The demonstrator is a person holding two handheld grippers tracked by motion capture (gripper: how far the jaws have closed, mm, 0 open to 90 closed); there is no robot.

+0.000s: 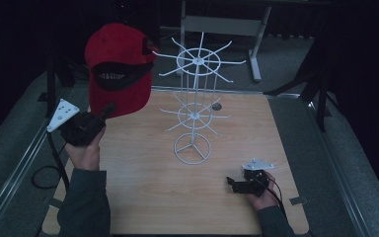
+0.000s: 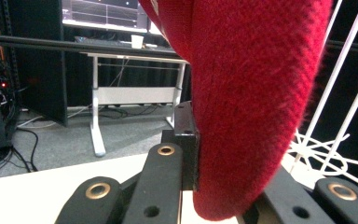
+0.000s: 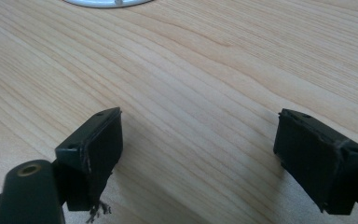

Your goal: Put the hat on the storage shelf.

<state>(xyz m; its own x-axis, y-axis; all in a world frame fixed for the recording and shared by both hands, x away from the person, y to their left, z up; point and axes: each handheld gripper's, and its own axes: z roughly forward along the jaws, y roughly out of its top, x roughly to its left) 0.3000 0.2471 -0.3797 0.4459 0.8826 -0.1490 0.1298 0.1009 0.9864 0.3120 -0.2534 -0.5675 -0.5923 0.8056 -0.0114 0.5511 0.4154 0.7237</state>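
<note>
1. The wooden tabletop is being shown from above, with its pale grain also being seen close up in the right gripper view.
2. The white wire rack is being carried near the middle of the tabletop, somewhat toward the far edge; its ring base is being seated on the wood, and two tiers of radiating hooks are being borne on upright rods. Part of the rack is also being seen at the right of the left gripper view.
3. The red cap is being held aloft above the far left corner of the tabletop, to the left of the rack's upper tier and close to its hooks; whether it is touching a hook cannot be told. Its dark underside is being turned toward the camera.
4. The left gripper is being held raised over the left edge of the tabletop, with its jaws being kept clamped on the cap's red fabric.
5. The right gripper is being held low near the near right corner of the tabletop, its jaws being kept wide apart over bare wood with nothing between them.
</note>
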